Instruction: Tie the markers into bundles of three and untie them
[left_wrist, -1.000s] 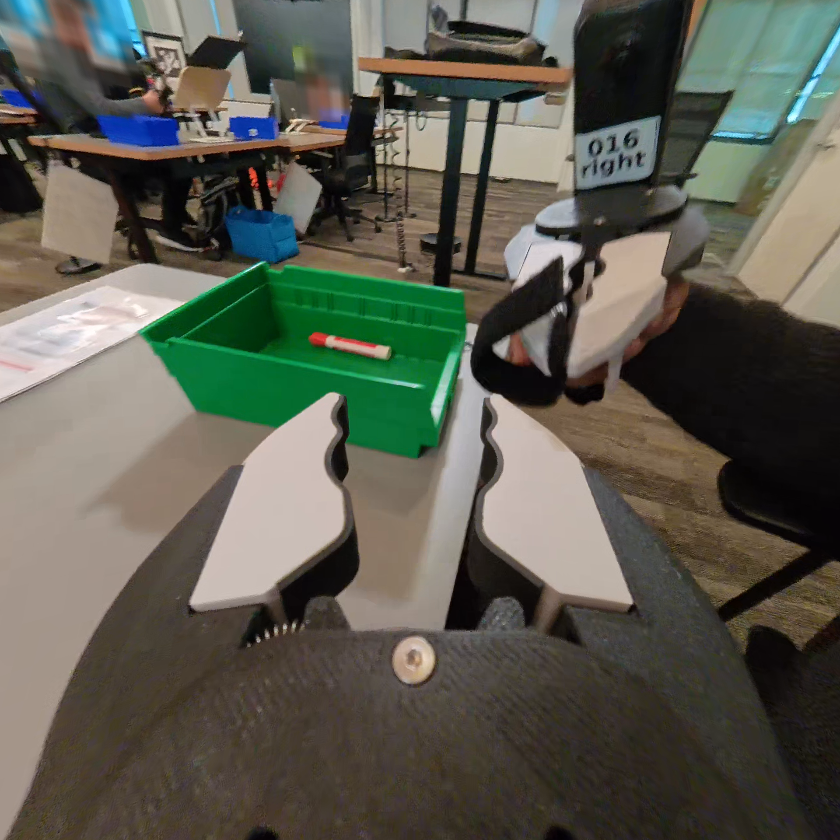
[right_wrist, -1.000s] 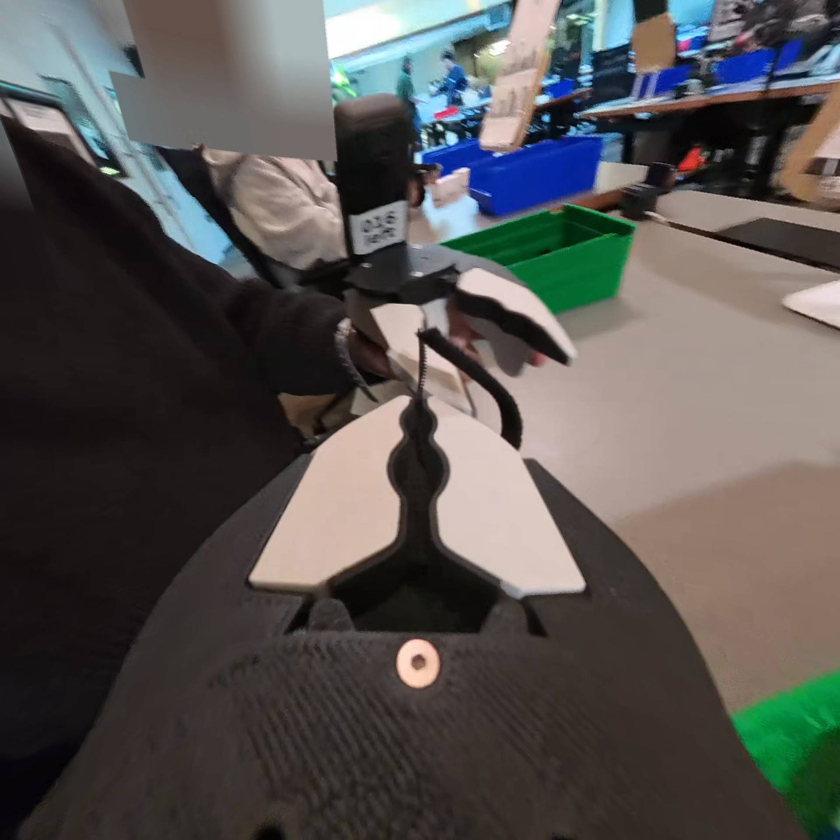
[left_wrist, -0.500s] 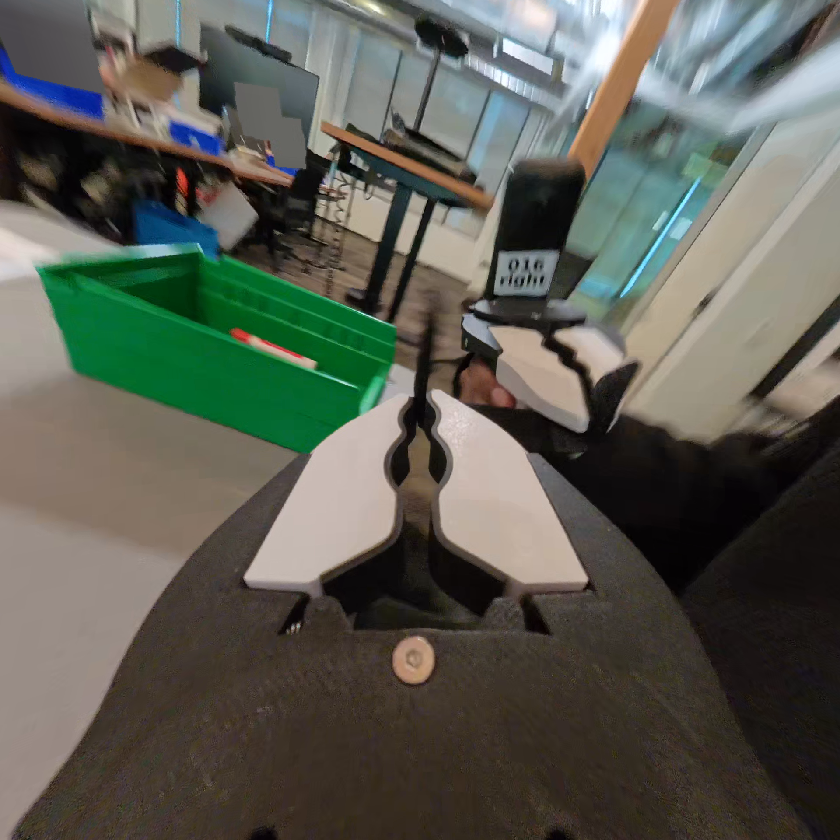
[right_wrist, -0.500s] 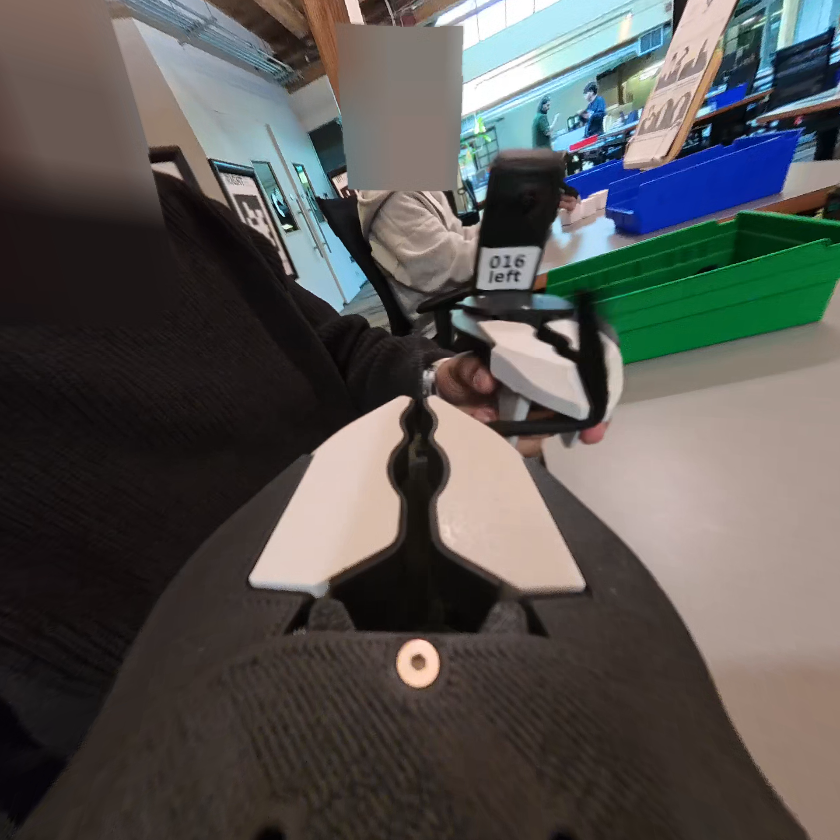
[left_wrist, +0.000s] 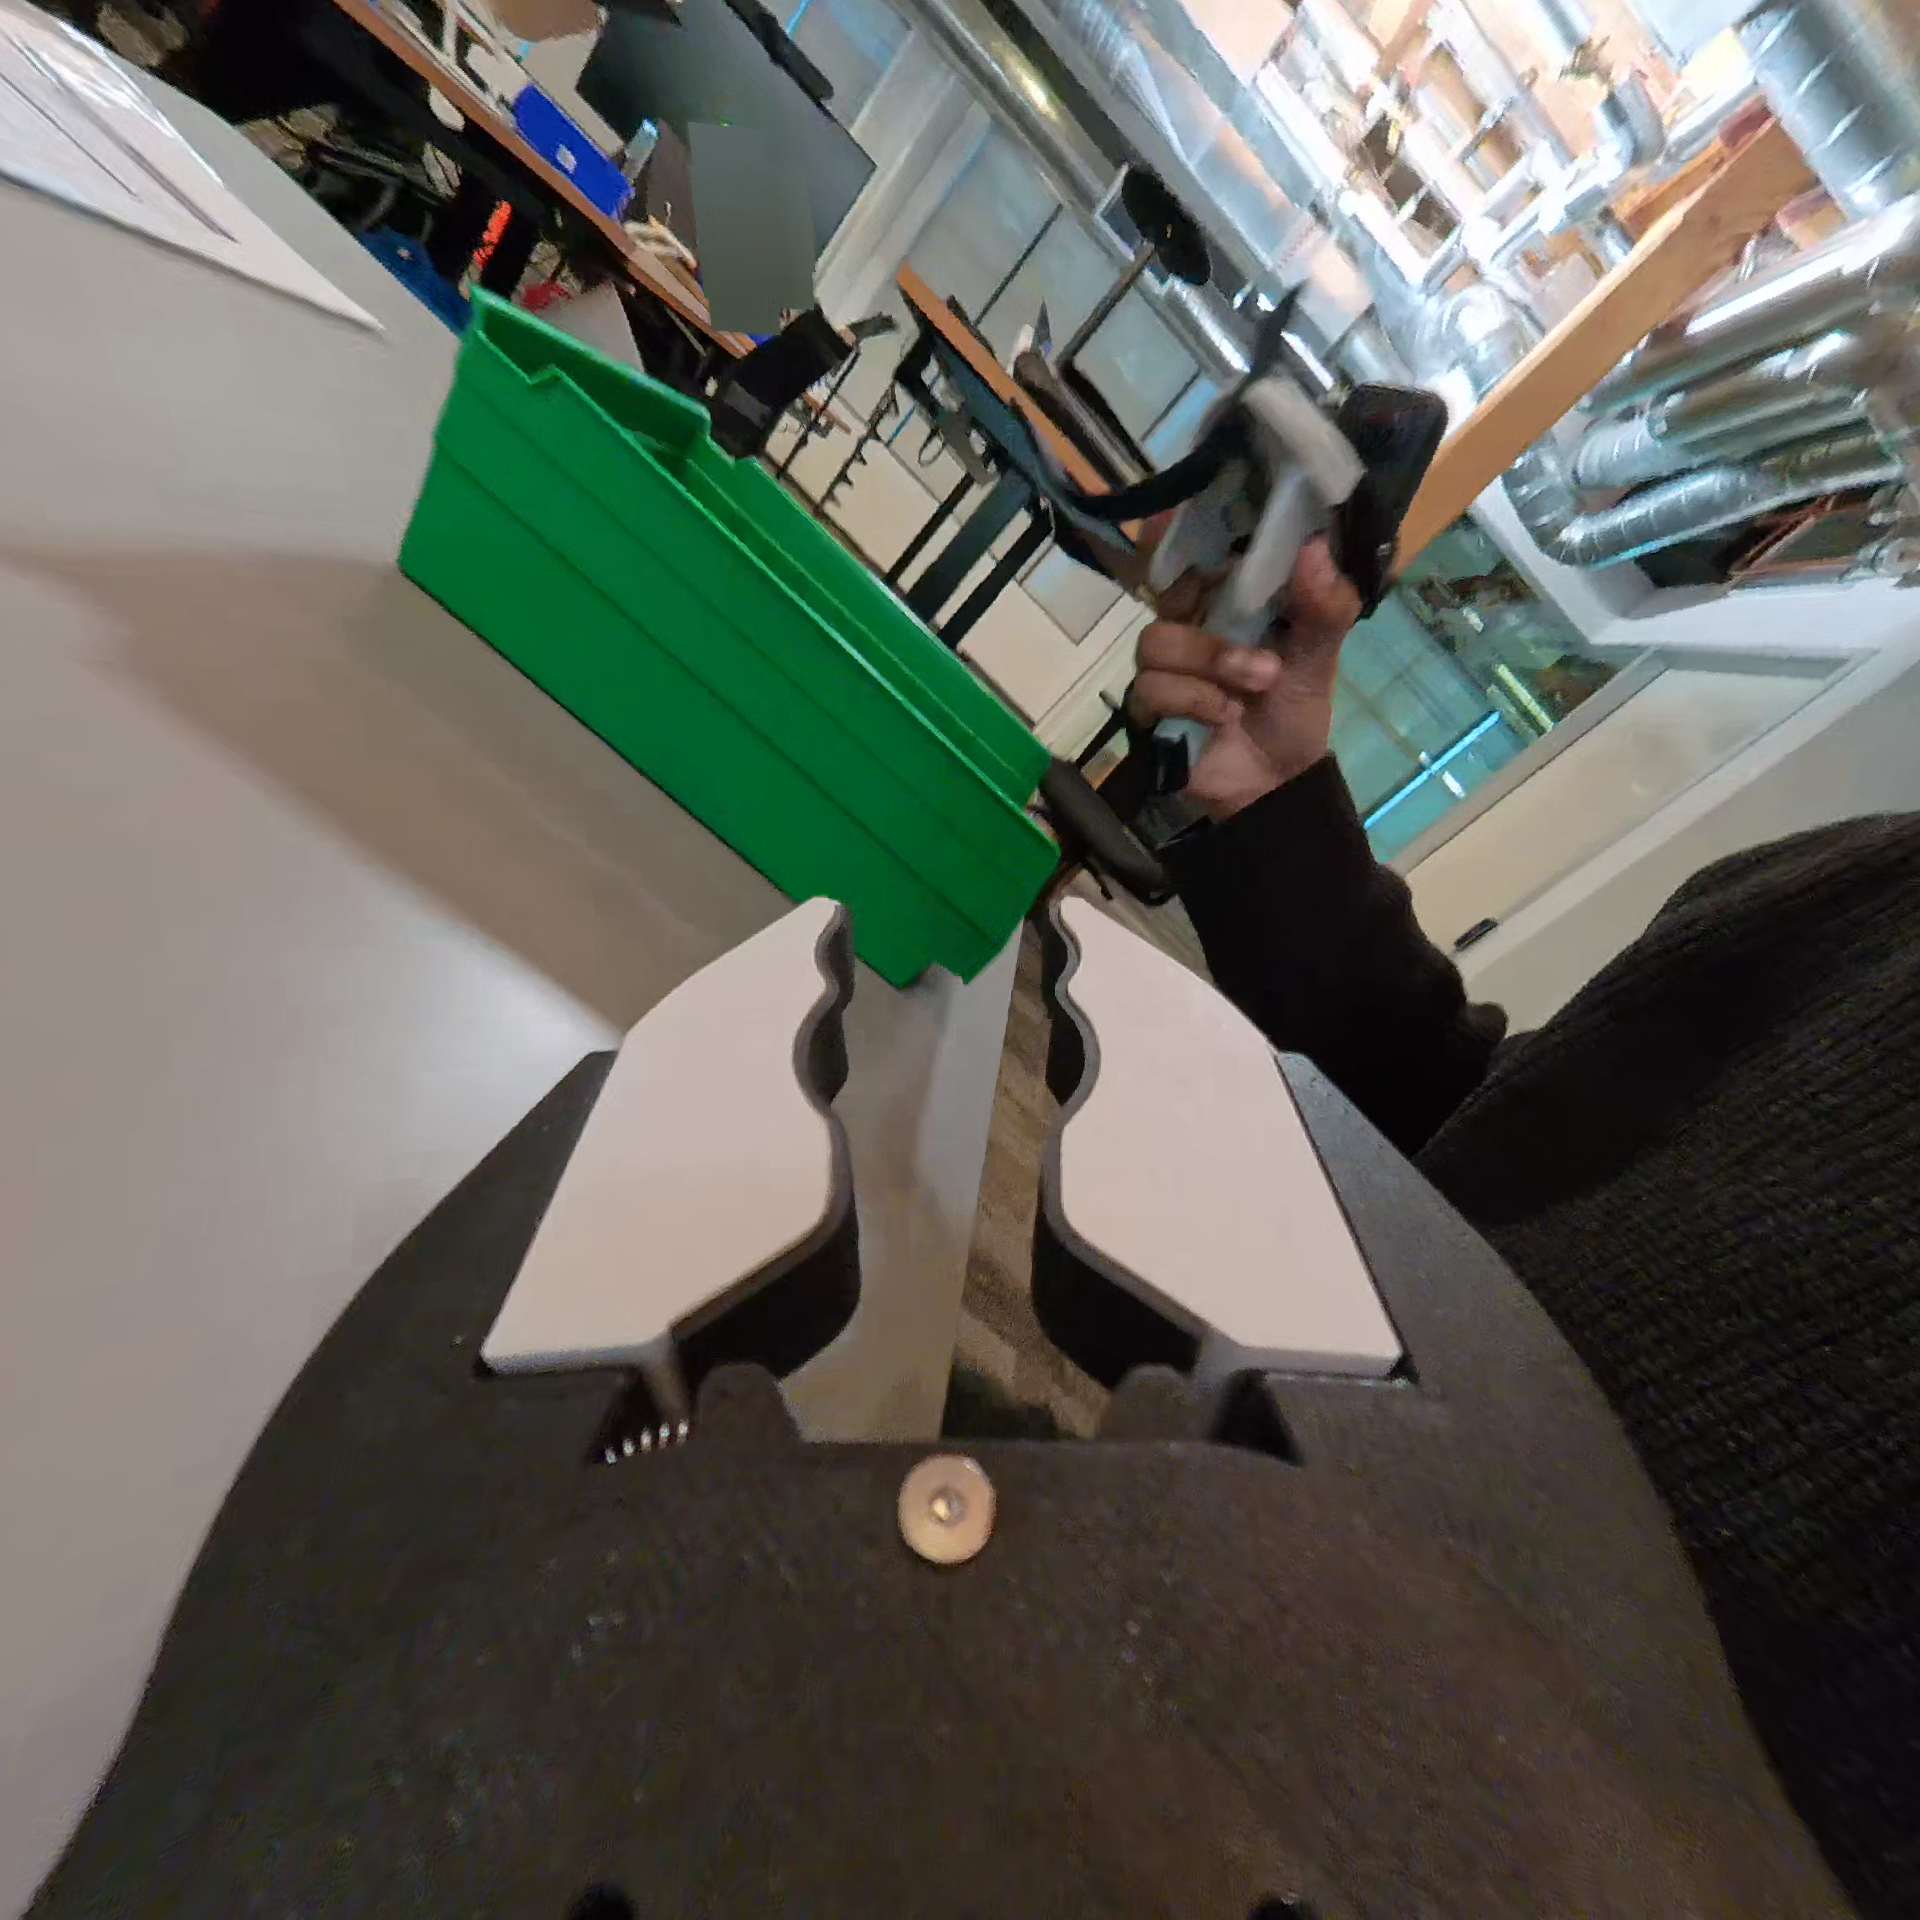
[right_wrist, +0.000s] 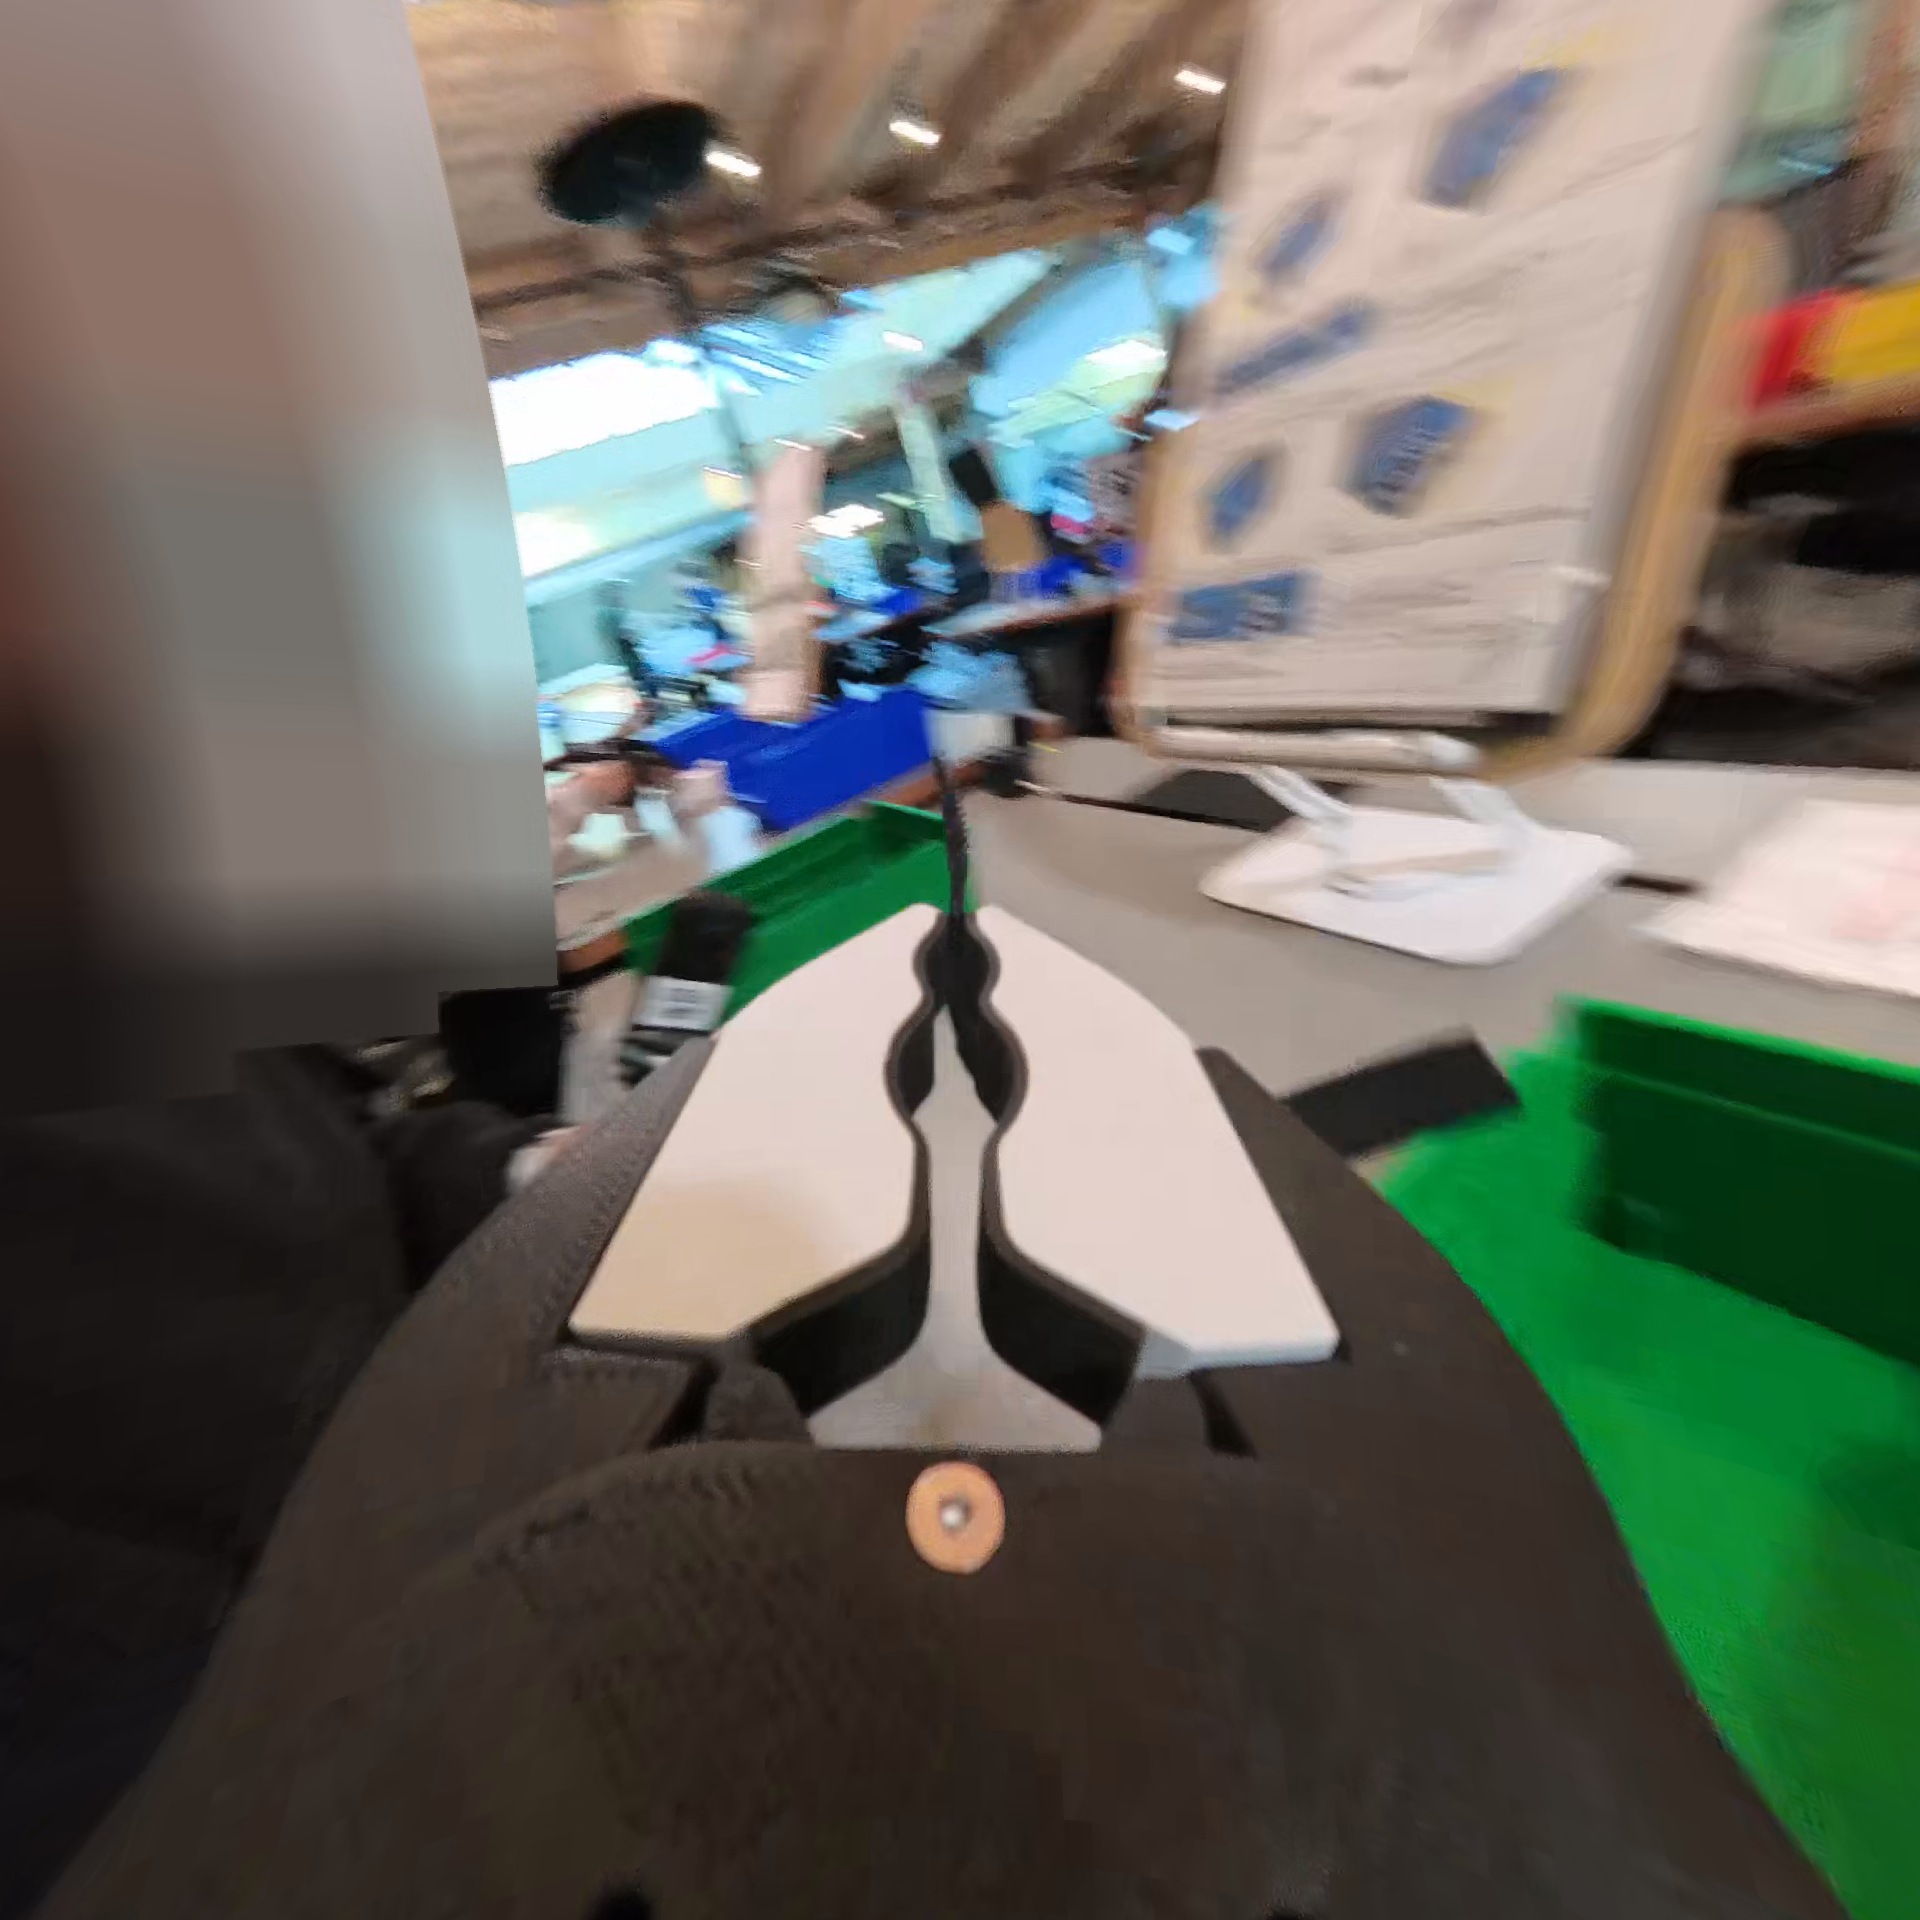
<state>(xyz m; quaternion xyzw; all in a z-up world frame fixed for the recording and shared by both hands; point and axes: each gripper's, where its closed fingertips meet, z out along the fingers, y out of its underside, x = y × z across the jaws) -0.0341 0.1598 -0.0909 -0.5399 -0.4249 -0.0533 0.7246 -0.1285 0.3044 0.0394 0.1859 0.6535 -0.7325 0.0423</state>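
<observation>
My left gripper (left_wrist: 940, 920) is open and empty, low over the grey table (left_wrist: 260, 935) near its edge. It points at the near corner of a green bin (left_wrist: 707, 644), whose inside is hidden. My right gripper (right_wrist: 956, 920) is shut on a thin black ribbed strap (right_wrist: 951, 831) that sticks up from its tips. In the left wrist view a hand holds the right gripper (left_wrist: 1257, 520) up beyond the bin, with the strap (left_wrist: 1132, 499) curving off it. The left gripper (right_wrist: 686, 987) shows low at the left of the blurred right wrist view.
A second green bin (right_wrist: 1714, 1195) lies close on the right, and the first bin (right_wrist: 821, 894) is farther back. A white stand (right_wrist: 1403, 862) carries a cardboard board. White sheets (left_wrist: 135, 177) lie on the far table. A dark sleeve (left_wrist: 1714, 1247) fills the right side. Across from one pair of fingers to the other is roughly 20 centimeters.
My left gripper has opened and let go of the black strap, then dropped and tilted toward the bin. My right gripper has kept the strap and swung up and away.
</observation>
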